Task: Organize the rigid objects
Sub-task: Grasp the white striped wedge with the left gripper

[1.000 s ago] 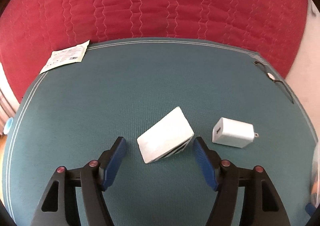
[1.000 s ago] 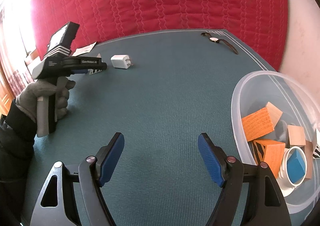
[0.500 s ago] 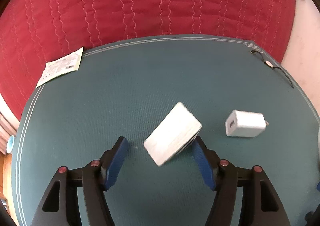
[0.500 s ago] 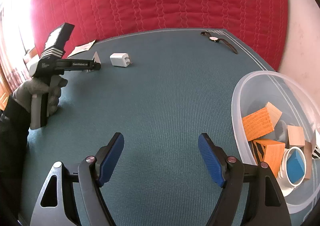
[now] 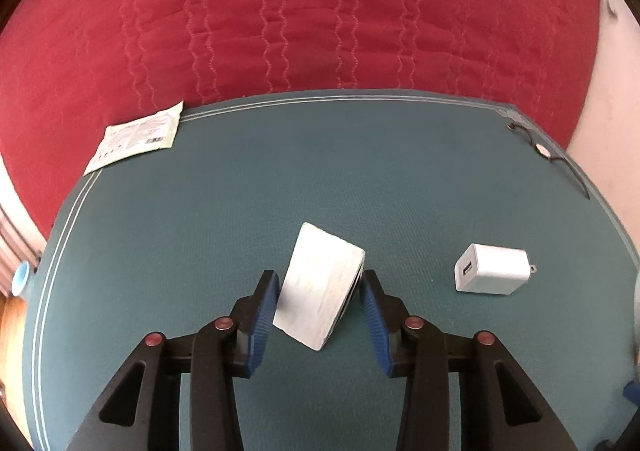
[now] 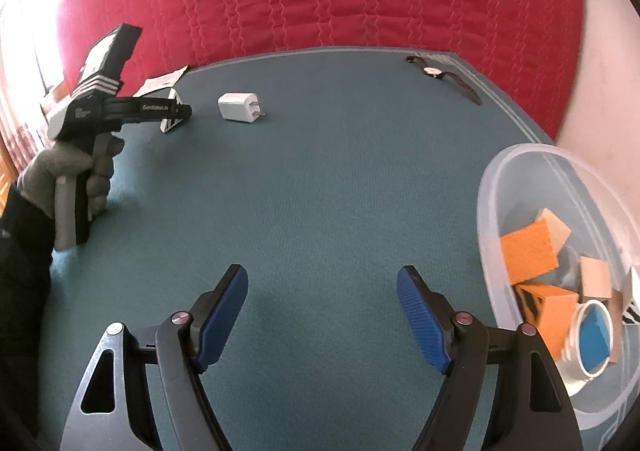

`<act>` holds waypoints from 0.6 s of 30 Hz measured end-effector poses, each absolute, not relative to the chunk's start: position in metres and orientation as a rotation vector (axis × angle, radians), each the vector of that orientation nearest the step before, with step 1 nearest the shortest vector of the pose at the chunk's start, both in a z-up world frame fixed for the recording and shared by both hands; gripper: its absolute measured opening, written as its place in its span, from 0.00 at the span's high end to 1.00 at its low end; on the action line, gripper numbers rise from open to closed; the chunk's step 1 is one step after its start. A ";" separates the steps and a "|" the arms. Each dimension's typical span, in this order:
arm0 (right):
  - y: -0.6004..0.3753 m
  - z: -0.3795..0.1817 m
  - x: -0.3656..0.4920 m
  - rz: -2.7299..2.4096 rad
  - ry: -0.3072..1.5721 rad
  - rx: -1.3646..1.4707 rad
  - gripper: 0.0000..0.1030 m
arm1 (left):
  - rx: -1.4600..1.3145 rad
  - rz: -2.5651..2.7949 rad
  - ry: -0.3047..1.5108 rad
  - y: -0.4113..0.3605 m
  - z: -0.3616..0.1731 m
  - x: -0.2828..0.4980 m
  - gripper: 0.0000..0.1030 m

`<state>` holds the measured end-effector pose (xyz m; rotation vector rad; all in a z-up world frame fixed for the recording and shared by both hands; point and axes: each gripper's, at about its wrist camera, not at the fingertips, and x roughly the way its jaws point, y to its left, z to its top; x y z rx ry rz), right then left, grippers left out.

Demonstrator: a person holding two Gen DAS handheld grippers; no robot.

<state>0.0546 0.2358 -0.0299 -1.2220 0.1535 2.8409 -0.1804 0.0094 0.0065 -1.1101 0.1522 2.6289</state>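
Closing around a white rectangular block (image 5: pixel 320 287) on the teal mat (image 5: pixel 240 191), the left gripper (image 5: pixel 318 305) has blue pads touching both its sides; a white plug-in charger (image 5: pixel 490 270) lies nearby, while the right gripper (image 6: pixel 322 317) hovers wide open, empty.

Flat teal-green woven mat (image 5: pixel 320 171) with pale double stitching along its rim, spread over a red quilted cover (image 5: pixel 320 11). On the mat: a white rectangular block with a black-striped side (image 5: pixel 320 287), tilted up on one edge; just to its right, apart from it, a white plastic USB wall charger (image 5: pixel 490 269) lying on its side, prongs pointing right. At the far right corner, a wristwatch with a dark strap (image 6: pixel 442 77), laid out flat. Half over the far left rim, a flat white printed sachet (image 5: pixel 136 135). At the near right, a clear round plastic bowl (image 6: pixel 500 187) holding orange and tan blocks.
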 end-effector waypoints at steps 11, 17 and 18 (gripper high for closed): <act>0.207 -0.016 -0.025 2.912 0.243 -1.261 0.24 | -1.137 2.700 0.072 -0.006 0.008 -0.178 0.57; 0.192 -0.013 -0.082 2.935 0.317 -1.223 0.24 | -1.147 2.703 0.065 -0.005 0.008 -0.178 0.57; 0.189 -0.012 -0.090 2.936 0.316 -1.212 0.24 | -1.154 2.700 0.053 -0.007 0.007 -0.179 0.57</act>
